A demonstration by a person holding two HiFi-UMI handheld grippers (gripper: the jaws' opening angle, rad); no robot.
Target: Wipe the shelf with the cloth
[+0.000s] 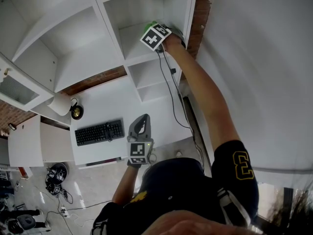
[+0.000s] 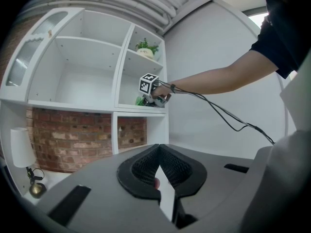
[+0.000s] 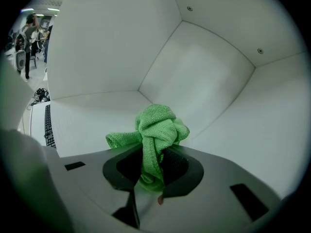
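Shoulders (image 1: 186,190) fill the head view's foreground. Ahead, the left gripper (image 1: 139,140) hangs idle; the right gripper (image 1: 159,33) reaches into the shelf (image 1: 132,40), its cable (image 1: 168,82) hanging behind it.

Left gripper view: jaws pressed together on nothing. Only here does a plant (image 2: 146,46) show, one level above the right gripper.

Right gripper view: jaws clamp the cloth (image 3: 158,127), bunched just ahead of the tips; contact with the shelf floor is unclear.

Likely faults: the knotted cloth wipes a narrow strip or slips out under drag; the cable may snag the shelf edge.
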